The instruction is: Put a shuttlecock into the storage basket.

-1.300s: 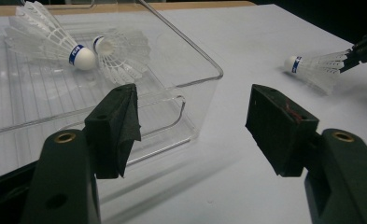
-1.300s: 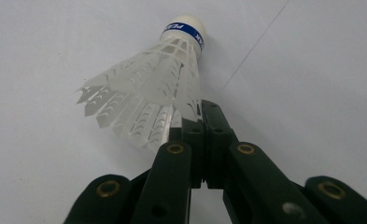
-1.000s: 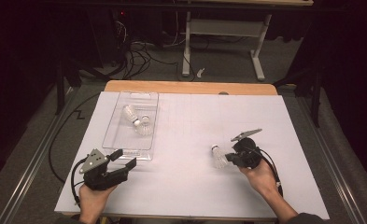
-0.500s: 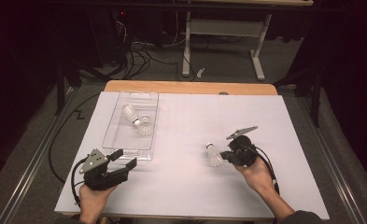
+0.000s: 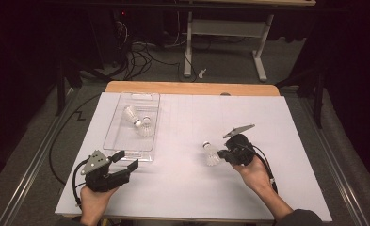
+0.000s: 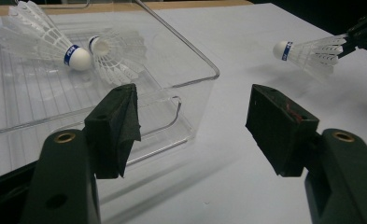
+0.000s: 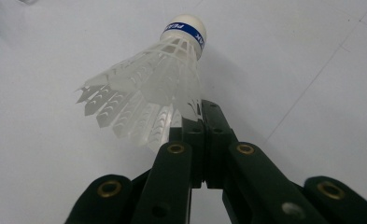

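High view shows a white table [image 5: 182, 188] and two hands coming in from the bottom edge, with both arms cut off there. The right gripper [image 5: 223, 154] is pinched tight on the feather edge of a shuttlecock [image 5: 212, 153], which sits just above the table, right of the middle. In the right gripper view the pinched feather tips are hidden between the jaws, and the cork end points away. The left gripper [image 5: 124, 161] rests near the front left, its jaws wide with nothing between them. Just beyond it stands a clear box [image 5: 126, 141] with two more shuttlecocks [image 5: 138, 121] inside. The floor behind the table is too dark to make out.
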Demonstrator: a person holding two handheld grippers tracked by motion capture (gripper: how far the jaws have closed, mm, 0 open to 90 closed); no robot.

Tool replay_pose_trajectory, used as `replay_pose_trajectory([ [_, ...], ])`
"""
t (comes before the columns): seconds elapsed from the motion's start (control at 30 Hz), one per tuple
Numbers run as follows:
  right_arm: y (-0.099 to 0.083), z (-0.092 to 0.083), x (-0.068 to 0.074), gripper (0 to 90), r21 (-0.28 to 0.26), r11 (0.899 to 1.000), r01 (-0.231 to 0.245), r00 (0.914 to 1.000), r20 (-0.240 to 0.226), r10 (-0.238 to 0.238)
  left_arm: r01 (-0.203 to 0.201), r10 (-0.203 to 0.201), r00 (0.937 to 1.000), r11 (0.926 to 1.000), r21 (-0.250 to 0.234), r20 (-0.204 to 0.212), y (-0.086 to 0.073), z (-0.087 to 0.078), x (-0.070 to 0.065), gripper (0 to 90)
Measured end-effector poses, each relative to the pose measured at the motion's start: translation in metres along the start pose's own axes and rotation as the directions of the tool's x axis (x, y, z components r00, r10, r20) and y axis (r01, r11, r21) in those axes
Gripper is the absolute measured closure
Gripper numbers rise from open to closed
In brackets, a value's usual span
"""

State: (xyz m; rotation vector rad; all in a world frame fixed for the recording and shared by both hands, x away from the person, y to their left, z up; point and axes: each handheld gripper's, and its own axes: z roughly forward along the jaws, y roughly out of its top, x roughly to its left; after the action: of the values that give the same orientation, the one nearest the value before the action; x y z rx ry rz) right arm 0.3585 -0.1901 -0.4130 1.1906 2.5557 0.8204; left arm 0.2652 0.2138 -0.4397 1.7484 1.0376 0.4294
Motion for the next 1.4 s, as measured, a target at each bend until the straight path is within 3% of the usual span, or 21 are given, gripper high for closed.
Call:
replay_pose_trajectory([
  [0.8, 0.018, 0.006, 0.014, 90.0, -0.007, 1.0, 0.029, 0.9994, -0.02, -0.029, -0.016, 0.016, 0.9998, 0.9998, 0.009, 0.013, 0.002, 0.005, -0.004, 35.2],
  [1.07, 0.02, 0.008, 0.016, 90.0, 0.006, 1.0, 0.027, 0.9995, -0.019, -0.027, -0.057, 0.057, 0.9981, 0.9981, 0.024, 0.026, 0.01, 0.009, -0.009, 35.1],
  [1.4, 0.024, 0.008, 0.016, 90.0, 0.005, 1.0, 0.028, 0.9994, -0.02, -0.028, -0.06, 0.059, 0.997, 0.998, 0.02, 0.049, 0.021, 0.015, -0.011, 35.3],
])
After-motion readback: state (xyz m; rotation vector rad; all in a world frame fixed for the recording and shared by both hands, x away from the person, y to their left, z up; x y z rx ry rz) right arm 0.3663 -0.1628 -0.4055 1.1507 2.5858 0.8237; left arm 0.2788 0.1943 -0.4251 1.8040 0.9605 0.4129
